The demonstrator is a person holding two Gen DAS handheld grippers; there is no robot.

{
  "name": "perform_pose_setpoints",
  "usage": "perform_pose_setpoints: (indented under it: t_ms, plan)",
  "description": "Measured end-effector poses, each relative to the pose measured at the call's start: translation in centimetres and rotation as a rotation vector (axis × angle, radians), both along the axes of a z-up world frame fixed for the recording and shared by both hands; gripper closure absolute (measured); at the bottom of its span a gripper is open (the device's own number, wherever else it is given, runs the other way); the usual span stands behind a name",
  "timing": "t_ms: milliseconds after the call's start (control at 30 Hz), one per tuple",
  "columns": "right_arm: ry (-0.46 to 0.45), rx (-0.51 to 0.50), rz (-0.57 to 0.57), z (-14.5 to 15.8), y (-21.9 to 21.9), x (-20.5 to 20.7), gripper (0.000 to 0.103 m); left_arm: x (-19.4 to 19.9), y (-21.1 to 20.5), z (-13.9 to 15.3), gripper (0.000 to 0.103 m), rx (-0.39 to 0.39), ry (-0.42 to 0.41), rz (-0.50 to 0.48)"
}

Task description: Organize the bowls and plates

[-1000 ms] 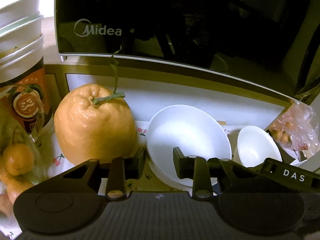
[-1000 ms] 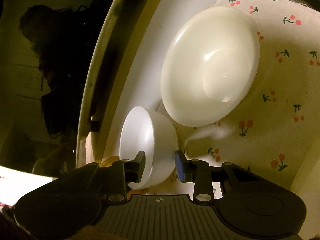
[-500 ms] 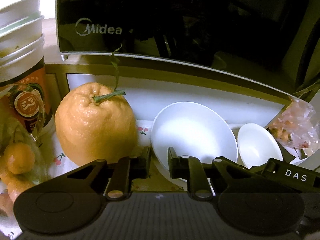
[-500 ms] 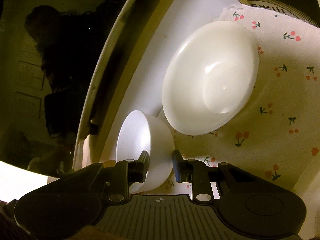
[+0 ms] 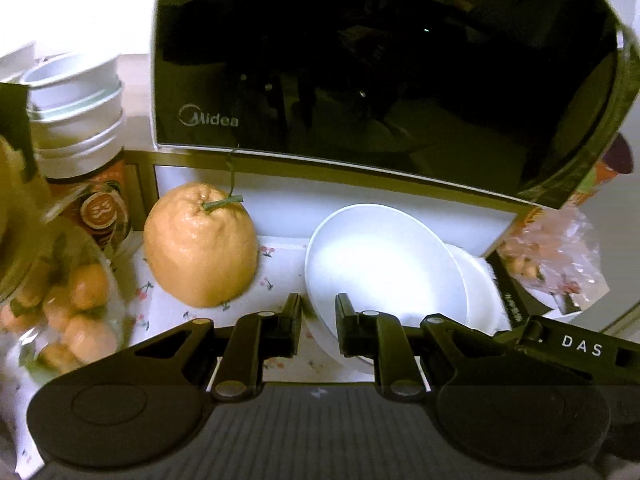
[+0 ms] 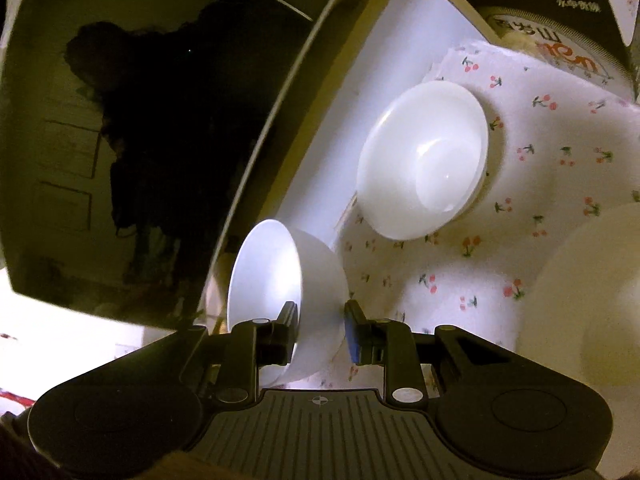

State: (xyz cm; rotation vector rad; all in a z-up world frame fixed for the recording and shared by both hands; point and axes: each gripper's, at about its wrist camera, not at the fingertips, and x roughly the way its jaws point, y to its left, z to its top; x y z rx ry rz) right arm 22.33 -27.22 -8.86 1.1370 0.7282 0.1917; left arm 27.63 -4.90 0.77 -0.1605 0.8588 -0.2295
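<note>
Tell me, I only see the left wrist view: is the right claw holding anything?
Observer: Yes. The right claw is shut on a small bowl, one finger inside its rim, one outside.
Operator: Is that bowl level?
Observer: No, it is tipped, its mouth turned toward the microwave.
Operator: Is any bowl on the cloth?
Observer: Yes, a wide bowl sits on the cherry cloth, apart from the small one.

Both wrist cameras sit close above the cherry-print cloth, angled down toward the microwave; each catches white bowls, possibly the same ones.
</note>
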Motion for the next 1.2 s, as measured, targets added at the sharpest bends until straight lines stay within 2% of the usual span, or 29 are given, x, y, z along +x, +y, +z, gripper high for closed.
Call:
perform_pose_setpoints:
  t_ms: [267,633,933,1200]
  plan:
    - [0.007,-0.062,0.005,3.6,-0.6,-4.3,0.078,-4.2,0.1,1.6,0.087,-0.046,0.008,-0.023]
    - [0.048,-0.141,0.025,5.5,-3.2,-10.5,0.078,-9.5,-0.4,0.6,0.087,-0.149,0.071,-0.049]
    - [0.103,-0.154,0.044,4.4,-4.9,-15.3,0.078,-13.4,-1.5,-0.4,0.088,-0.185,0.084,-0.076]
    - [0.171,-0.142,0.026,1.8,-6.8,-18.7,0.078,-16.5,-2.5,-1.5,0.087,-0.207,0.104,-0.134]
